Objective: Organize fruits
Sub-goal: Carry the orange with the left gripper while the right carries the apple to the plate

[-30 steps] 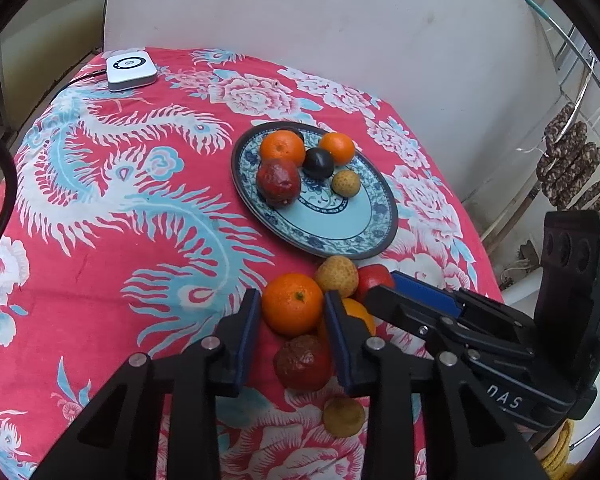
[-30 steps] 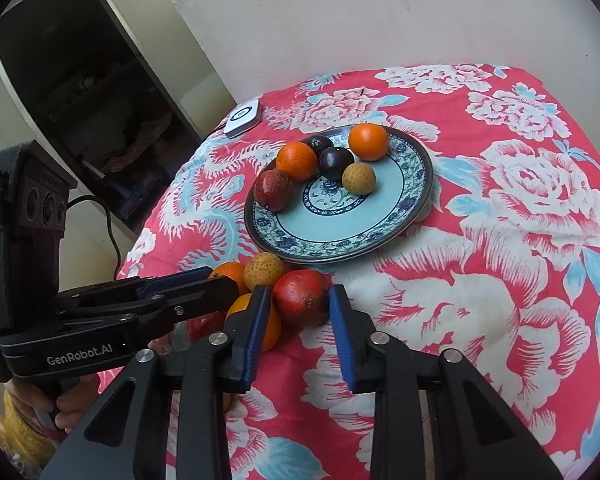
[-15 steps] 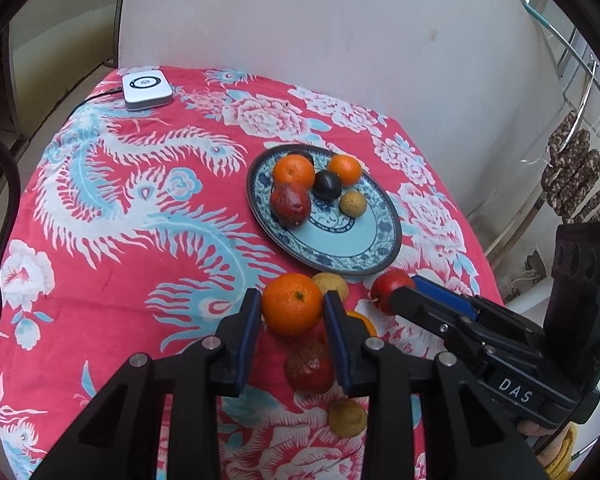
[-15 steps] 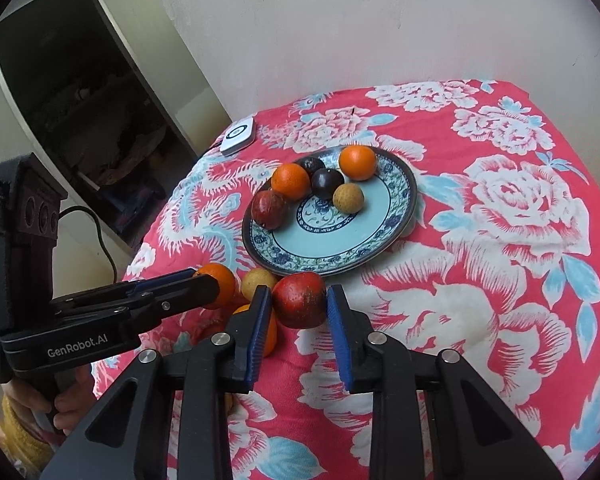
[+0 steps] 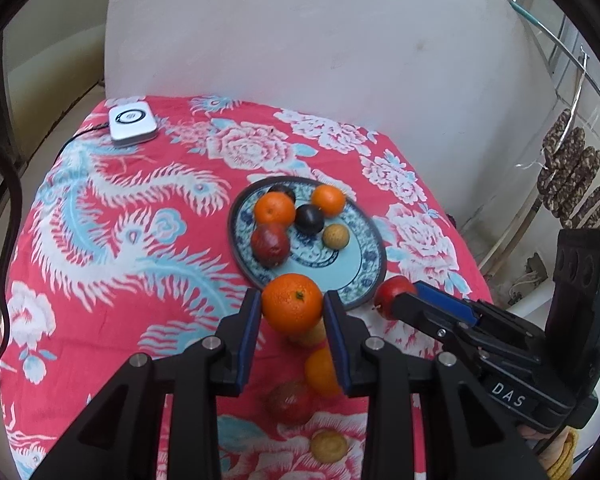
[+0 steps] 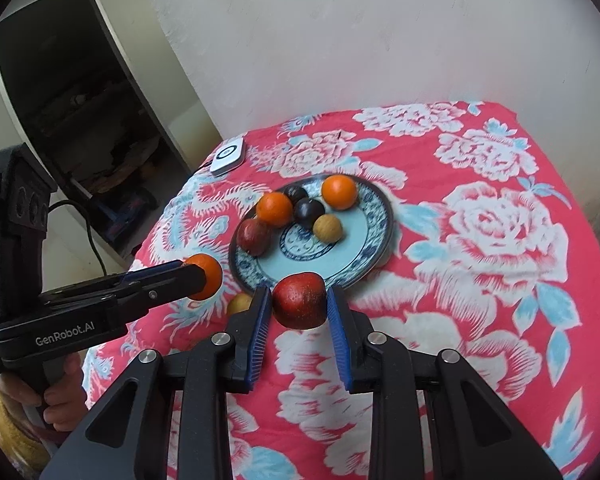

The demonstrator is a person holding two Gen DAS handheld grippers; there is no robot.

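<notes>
Left wrist view: left claw (image 5: 292, 312) clamps a round orange (image 5: 292, 303), stem dimple facing up; right claw (image 6: 299, 307) clamps a red apple (image 6: 299, 300).

A home: floral tablecloth (image 5: 148, 216), fruit plate (image 5: 364, 248), hanging sausages (image 5: 572, 184).

Left gripper (image 5: 292, 316): pitched downward, both blue pads pressed against an orange (image 5: 292, 303) carried clear of the desk. Right gripper (image 6: 299, 310): likewise pitched downward, pads closed on a red apple (image 6: 299, 300), also off the surface. A hand (image 6: 58, 394) wraps the left gripper's handle, a yellow cuff at the wrist.
</notes>
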